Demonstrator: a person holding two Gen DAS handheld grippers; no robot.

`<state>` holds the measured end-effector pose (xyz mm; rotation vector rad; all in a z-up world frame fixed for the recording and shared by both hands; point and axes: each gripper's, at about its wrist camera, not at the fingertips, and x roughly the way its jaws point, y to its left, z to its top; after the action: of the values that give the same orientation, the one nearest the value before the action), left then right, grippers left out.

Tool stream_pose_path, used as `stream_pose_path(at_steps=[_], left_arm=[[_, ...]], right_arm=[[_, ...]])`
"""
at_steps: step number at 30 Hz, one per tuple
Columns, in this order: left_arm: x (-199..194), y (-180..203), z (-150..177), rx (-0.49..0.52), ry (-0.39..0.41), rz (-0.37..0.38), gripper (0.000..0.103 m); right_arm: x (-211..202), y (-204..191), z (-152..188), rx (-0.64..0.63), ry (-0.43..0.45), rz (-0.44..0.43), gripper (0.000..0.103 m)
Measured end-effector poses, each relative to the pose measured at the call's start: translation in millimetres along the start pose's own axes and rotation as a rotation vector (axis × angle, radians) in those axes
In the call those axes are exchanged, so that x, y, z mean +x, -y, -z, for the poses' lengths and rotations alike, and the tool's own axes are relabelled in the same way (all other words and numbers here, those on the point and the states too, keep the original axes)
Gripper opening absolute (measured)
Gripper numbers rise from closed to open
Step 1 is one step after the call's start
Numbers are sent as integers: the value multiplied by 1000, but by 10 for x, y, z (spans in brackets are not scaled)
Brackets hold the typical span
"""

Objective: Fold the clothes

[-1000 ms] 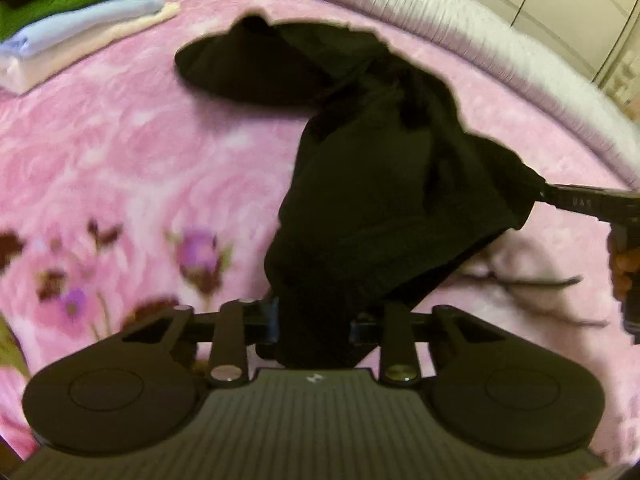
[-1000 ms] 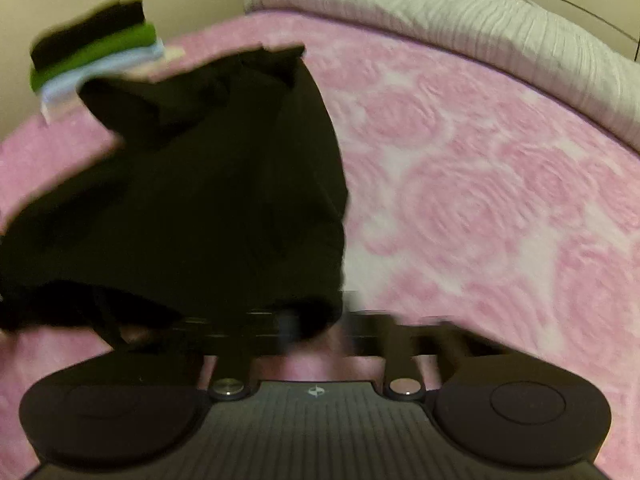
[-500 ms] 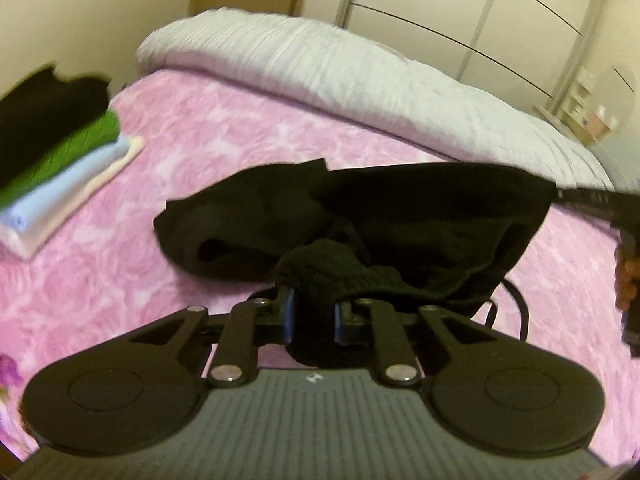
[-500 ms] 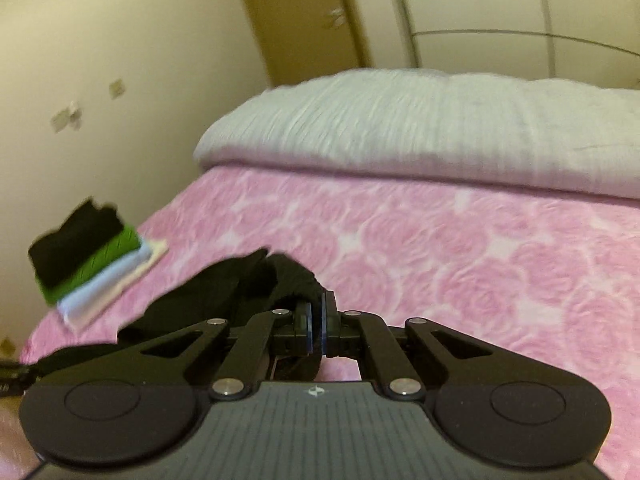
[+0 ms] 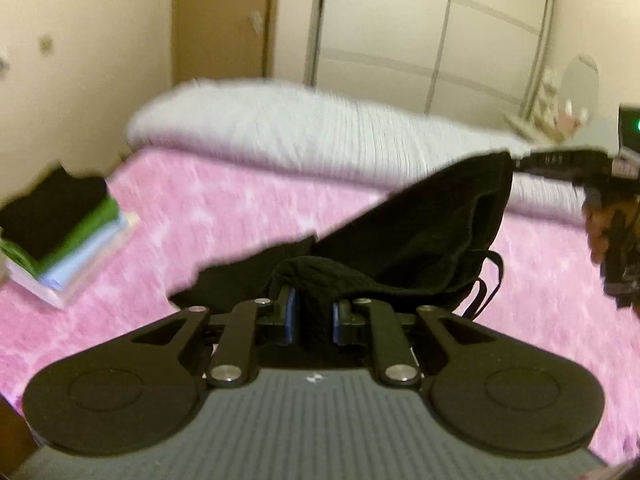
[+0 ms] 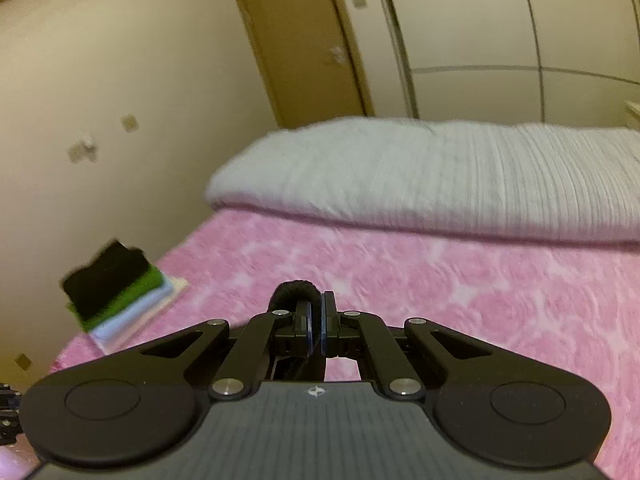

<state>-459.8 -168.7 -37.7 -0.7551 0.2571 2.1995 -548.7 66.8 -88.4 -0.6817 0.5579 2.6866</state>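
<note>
Black garment point(image 5: 432, 232) hangs stretched above the bed point(image 5: 240, 216), likely to spread it flat. Left hand-held gripper point(image 5: 314, 316) pinches one bunched edge; right hand-held gripper point(image 6: 316, 320) clamped nearly closed on another.

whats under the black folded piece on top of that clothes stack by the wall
Under the black folded garment lie a green folded layer, then a pale blue one, then a cream one, all on the pink rose-patterned bedspread. Only their edges show; the rest is covered.
</note>
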Motion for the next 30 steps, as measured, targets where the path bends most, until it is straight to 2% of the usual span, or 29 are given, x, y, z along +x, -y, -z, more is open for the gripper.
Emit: stream_pose_path(at_steps=[3,6,9,11,14,17,19,22,25,27,30], left_arm=[[-361,315,81,-41,18,-85,13],[-637,773,388,-117,-28,-135,13],[-898,1196,637,-225,-69,-93,13],[-1046,1452,621,-242,-82,-84,13],[-1356,1689,438,-224,-45,-96,12],[-1560,1738,297,-253,-9,-100,12],[-1490,1640,269,-274,-20,-114,9],[-1205,1289,277,-324,-62,-132,8],[-1013,919,-5,-313,-35,-211,8],[-1163,718,-414,-286,53,-268,8],[-1637,689,-1165,-159,240,-381,8]], right_arm=[[-379,237,-108,-3,38,-47,2],[-817,648,-91,-2,-10,-95,2],[-1326,1059,25,-38,-106,-118,2],[-1698,1333,67,-59,-157,-127,2],[-2245,1571,-81,-119,-176,-143,2],[-2680,1542,-362,-217,-131,-175,2],[-2815,1464,-514,-281,-101,-190,2],[-2535,1320,-623,-309,-134,-204,2],[-2024,1133,-711,-296,-170,-197,2],[-1737,984,-861,-279,-141,-202,2],[-1584,729,-1302,-241,-3,-274,2]])
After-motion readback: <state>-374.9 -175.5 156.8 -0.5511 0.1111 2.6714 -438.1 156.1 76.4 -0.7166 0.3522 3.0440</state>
